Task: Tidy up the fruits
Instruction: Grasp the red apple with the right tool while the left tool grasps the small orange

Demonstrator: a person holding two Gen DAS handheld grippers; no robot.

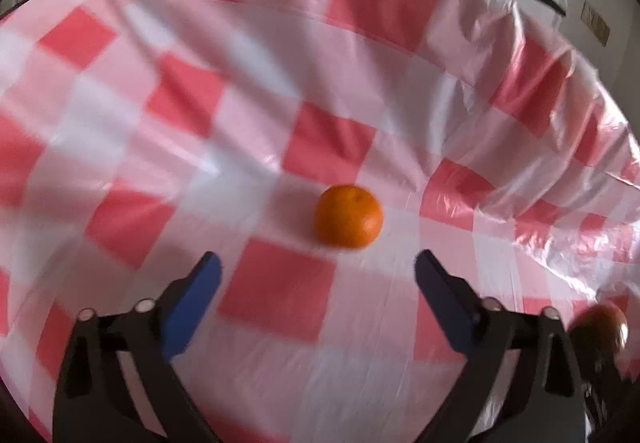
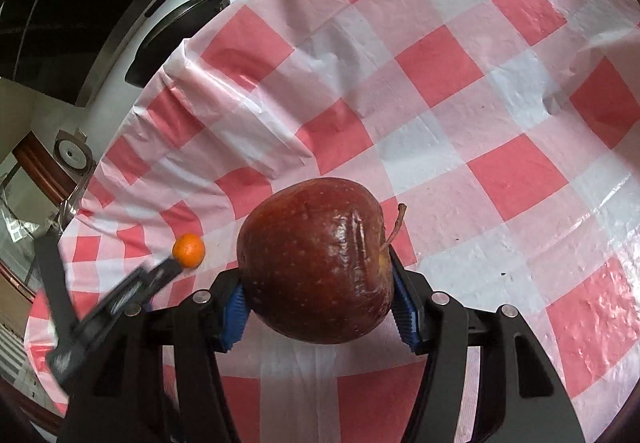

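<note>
While right gripper point(image 2: 318, 307) clamps the apple point(image 2: 316, 263), left gripper point(image 1: 318, 275) wide, orange point(image 1: 348, 216) just beyond, checked cloth point(image 1: 280, 295) bare around, far edge point(image 1: 540, 27) near pans.

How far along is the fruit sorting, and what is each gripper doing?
Nothing looks sorted yet, and no container shows. In hand: the right gripper is clamped on the red apple. Left to do: the orange sits on the checked tablecloth, just ahead of the open, empty left gripper.
</note>
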